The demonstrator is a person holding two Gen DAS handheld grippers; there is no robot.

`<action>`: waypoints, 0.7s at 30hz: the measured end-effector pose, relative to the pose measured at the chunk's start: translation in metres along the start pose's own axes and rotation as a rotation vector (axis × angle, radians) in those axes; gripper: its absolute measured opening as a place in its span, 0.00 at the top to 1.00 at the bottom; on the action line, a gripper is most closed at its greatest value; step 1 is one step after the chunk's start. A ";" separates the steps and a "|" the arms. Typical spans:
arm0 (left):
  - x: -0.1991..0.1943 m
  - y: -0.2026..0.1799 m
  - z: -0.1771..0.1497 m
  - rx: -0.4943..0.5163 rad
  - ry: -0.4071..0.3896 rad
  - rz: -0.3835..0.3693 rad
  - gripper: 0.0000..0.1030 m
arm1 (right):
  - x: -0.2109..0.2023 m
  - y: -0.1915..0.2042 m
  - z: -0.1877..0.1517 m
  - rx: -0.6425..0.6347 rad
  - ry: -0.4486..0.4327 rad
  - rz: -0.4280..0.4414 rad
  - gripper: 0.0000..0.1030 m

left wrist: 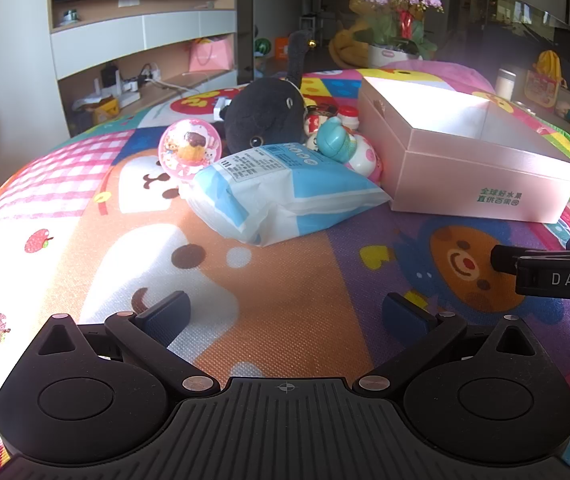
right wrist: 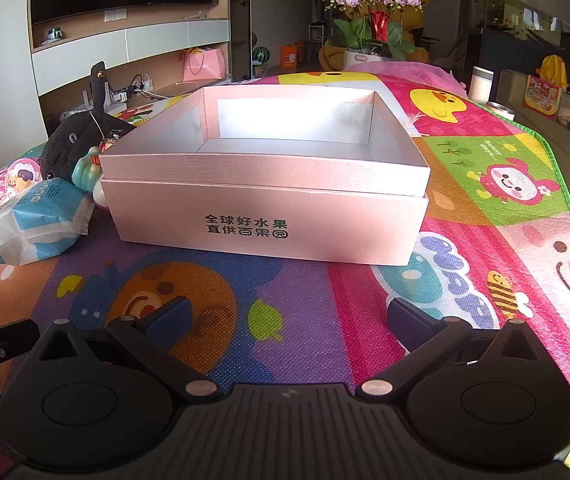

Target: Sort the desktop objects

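Note:
A pink open box [right wrist: 269, 216] with green lettering stands on the cartoon play mat, its inside bare; it also shows at the right [left wrist: 477, 152]. To its left lie a blue-white tissue pack [left wrist: 281, 192], a pink toy ball [left wrist: 189, 148], a black plush toy [left wrist: 265, 116], a teal-and-white toy [left wrist: 341, 140] and small red-capped bottles [left wrist: 333, 114]. My left gripper [left wrist: 287, 310] hovers open over the mat in front of the tissue pack. My right gripper [right wrist: 289, 320] hovers open in front of the box. Neither holds anything.
The mat [right wrist: 485, 208] ends at a green edge on the right. A potted orchid [right wrist: 373, 20] stands beyond the far end, a white cylinder [right wrist: 481, 84] at the far right. Shelves and a television line the wall on the left. The right gripper's side [left wrist: 557, 272] shows in the left view.

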State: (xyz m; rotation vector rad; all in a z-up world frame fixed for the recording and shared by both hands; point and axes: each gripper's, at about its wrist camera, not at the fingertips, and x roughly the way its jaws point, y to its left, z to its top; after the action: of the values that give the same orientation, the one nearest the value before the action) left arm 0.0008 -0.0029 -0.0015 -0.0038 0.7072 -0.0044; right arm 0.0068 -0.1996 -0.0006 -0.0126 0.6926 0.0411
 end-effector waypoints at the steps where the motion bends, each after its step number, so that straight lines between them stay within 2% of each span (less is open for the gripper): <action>1: 0.000 0.000 0.000 0.000 0.000 0.000 0.00 | 0.000 0.000 0.000 0.000 0.000 0.000 0.00; 21: 0.001 -0.001 0.000 0.002 0.000 0.002 0.00 | 0.001 -0.001 0.001 0.000 0.000 0.000 0.00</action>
State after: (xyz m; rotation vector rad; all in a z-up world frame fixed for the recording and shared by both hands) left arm 0.0010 -0.0035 -0.0021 -0.0011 0.7072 -0.0032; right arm 0.0083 -0.2008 -0.0011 -0.0130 0.6925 0.0411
